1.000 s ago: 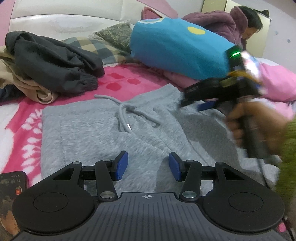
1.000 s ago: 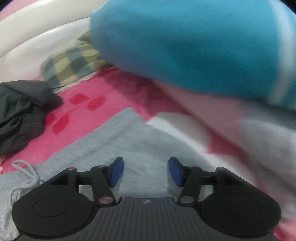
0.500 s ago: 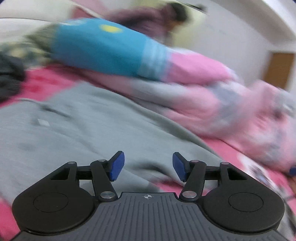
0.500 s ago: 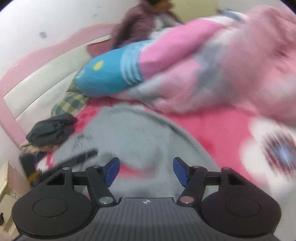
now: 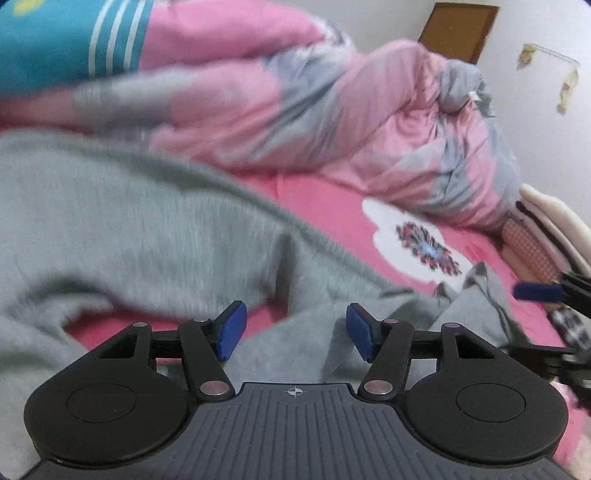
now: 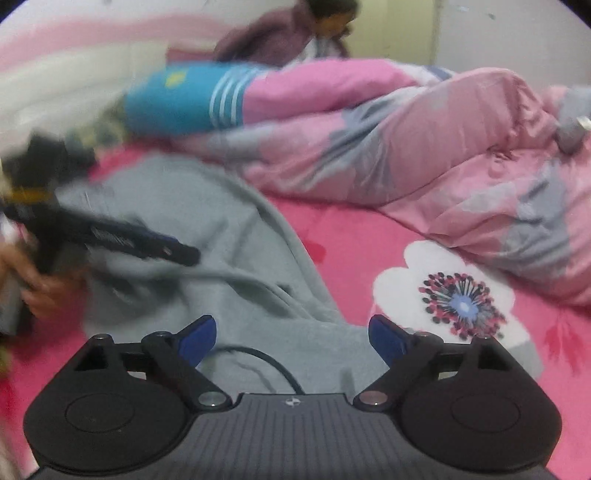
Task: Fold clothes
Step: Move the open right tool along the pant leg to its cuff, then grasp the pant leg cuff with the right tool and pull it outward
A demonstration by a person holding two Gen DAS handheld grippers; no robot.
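Grey sweatpants (image 5: pixel 122 229) are lying spread across the pink floral bedsheet (image 6: pixel 362 243), their rumpled leg ends sitting just beyond and between the parted, empty fingers of the left gripper (image 5: pixel 293 328) and right gripper (image 6: pixel 291 338), seemingly poised for a grab.

Both tongs, L (image 5: pixel 293 328) & R (image 6: pixel 291 339), gaping, empty.

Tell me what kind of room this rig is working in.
Most likely a home bedroom. The grey sweatpants lie spread on a bed with a pink flowered sheet, a bunched pink and grey quilt sits behind them, and a wooden door shows in the far wall.
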